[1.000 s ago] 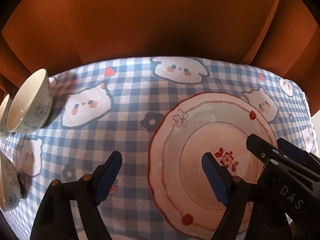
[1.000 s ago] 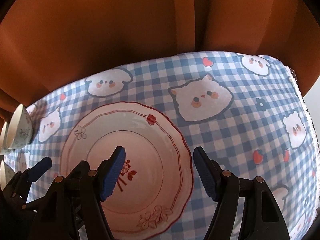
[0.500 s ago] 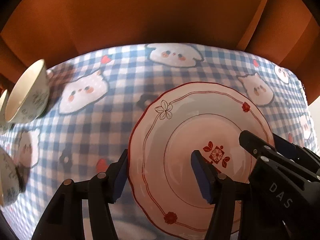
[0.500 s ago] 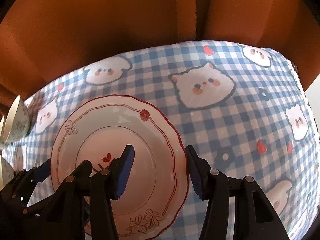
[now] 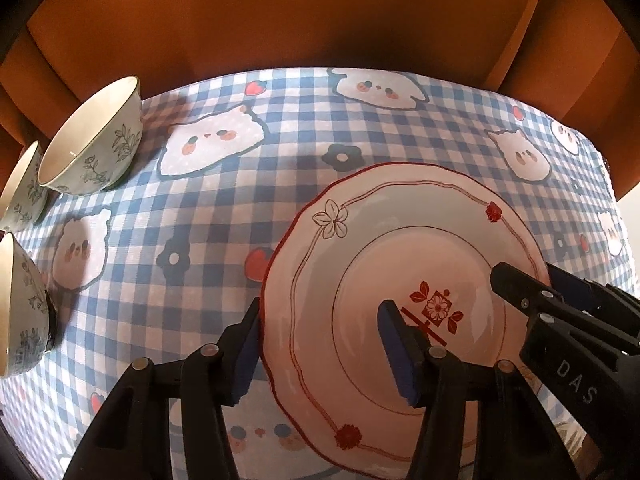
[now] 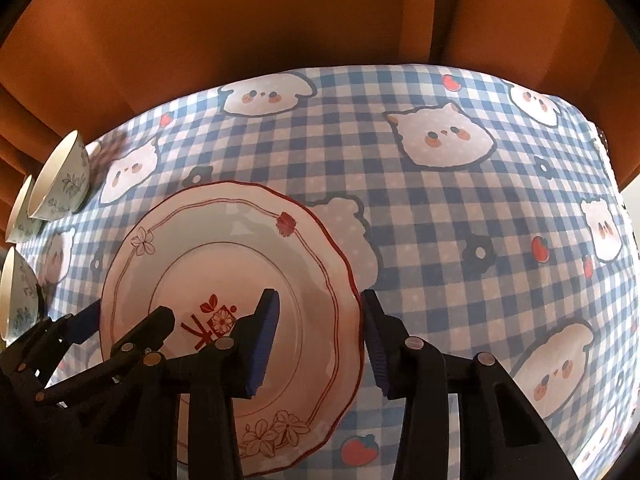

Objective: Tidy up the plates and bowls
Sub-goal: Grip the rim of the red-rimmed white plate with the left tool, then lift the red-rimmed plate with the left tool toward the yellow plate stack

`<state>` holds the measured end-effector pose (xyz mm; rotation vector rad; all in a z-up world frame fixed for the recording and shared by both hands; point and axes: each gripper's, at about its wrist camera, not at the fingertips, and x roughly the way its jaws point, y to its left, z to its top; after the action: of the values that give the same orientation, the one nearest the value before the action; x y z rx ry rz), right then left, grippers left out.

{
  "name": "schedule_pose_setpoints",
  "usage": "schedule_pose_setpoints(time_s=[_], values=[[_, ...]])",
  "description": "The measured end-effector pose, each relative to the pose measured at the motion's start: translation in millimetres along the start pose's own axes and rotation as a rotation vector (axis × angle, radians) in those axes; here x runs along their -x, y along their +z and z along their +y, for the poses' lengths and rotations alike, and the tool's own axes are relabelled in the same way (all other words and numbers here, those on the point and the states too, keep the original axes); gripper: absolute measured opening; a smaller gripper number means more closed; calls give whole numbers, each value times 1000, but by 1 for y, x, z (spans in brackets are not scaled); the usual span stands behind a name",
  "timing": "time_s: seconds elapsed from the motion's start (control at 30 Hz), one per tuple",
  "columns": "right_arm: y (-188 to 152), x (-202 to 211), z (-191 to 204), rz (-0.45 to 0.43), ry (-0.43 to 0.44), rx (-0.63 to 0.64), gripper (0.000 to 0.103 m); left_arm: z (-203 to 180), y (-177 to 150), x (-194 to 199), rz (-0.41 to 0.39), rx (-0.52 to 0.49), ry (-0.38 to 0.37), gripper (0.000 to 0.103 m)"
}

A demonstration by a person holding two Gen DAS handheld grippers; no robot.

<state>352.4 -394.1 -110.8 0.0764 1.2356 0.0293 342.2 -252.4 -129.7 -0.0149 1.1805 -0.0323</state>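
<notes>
A pink-white plate (image 5: 400,240) with a red scalloped rim and a red flower mark lies on the checked tablecloth (image 5: 240,200). My left gripper (image 5: 324,348) straddles its left rim, one pad outside the edge and one over the well. Its jaws are closing, with a gap still showing. My right gripper (image 6: 320,344) straddles the right rim of the plate (image 6: 224,240) in the same way, also closing. Each gripper shows at the edge of the other's view: the right gripper (image 5: 544,284), the left gripper (image 6: 80,320).
Three pale bowls with leaf prints stand at the left: one bowl (image 5: 92,140), a second (image 5: 24,188), a third (image 5: 20,308). An orange-brown wall (image 5: 320,20) rises behind the table's far edge. The cloth (image 6: 460,200) to the plate's right is bare.
Both pairs of jaws have narrowed. The left gripper's outer pad has come in from the cloth to the plate's left edge, and the right gripper's outer pad to the right edge.
</notes>
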Motion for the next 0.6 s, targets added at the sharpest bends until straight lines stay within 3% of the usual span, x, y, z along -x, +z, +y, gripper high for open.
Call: schedule_pose_setpoints(time_s=[0.37, 0.6], values=[[4, -15, 4, 8, -32, 24, 45, 0, 3, -5, 7, 15, 13, 59], [6, 0, 6, -4, -47, 25, 45, -3, 3, 18, -27, -8, 8, 59]])
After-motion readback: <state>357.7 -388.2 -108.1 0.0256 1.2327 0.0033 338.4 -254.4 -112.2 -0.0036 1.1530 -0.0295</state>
